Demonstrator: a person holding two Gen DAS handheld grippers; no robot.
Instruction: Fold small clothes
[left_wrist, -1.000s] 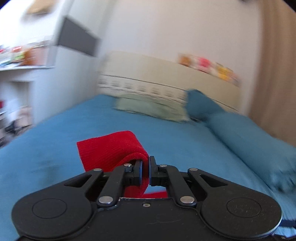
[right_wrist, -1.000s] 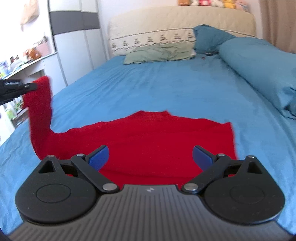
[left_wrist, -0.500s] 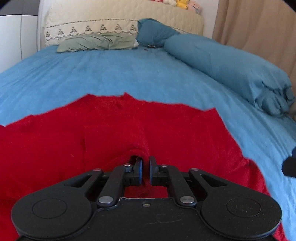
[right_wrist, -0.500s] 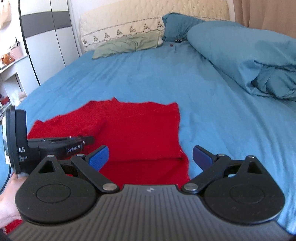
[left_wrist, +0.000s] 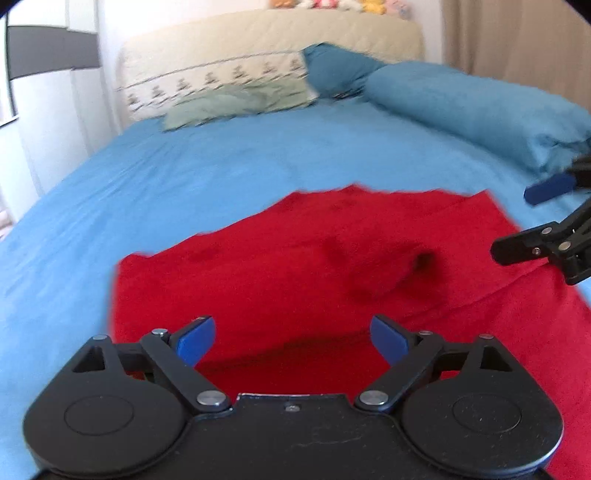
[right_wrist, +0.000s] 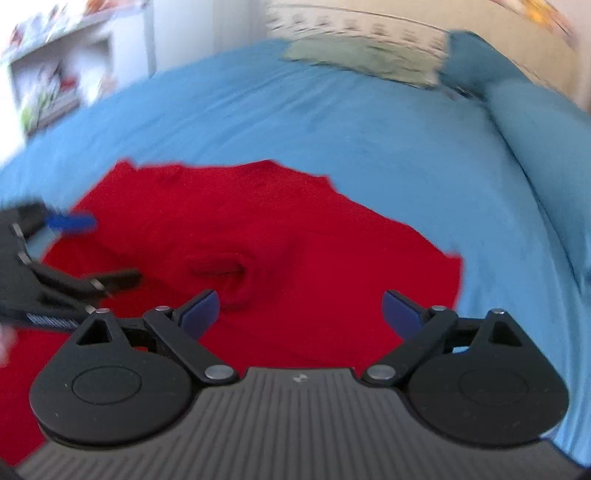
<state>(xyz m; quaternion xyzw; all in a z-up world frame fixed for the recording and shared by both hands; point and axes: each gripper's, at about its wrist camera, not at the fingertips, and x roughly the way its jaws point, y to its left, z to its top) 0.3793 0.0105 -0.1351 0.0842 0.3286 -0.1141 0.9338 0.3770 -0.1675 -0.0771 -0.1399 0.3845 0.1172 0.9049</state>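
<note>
A red garment (left_wrist: 332, 266) lies spread on the blue bed sheet (left_wrist: 184, 177). A sleeve folded onto it forms a bump (left_wrist: 391, 266) near its middle, also seen in the right wrist view (right_wrist: 232, 273). My left gripper (left_wrist: 291, 341) hovers low over the garment's near part, its jaws opening wide with nothing pressed between the pads. My right gripper (right_wrist: 301, 312) stands open over the red garment (right_wrist: 295, 221), holding nothing. Each gripper shows in the other's view: the right gripper (left_wrist: 535, 221) at the right edge, the left gripper (right_wrist: 92, 251) at the left edge.
A rolled blue duvet (left_wrist: 480, 107) runs along the bed's right side. A green pillow (left_wrist: 240, 99) and a blue pillow (left_wrist: 332, 74) lie against the cream headboard (left_wrist: 277, 44). A white wardrobe (left_wrist: 55, 92) stands left, a curtain (left_wrist: 517, 37) right, and shelves (right_wrist: 55, 74) beside the bed.
The left gripper carried the red sleeve over the garment, sank, and let it go; its jaws went from shut to wide open. The right gripper swung and rolled, staying open.
</note>
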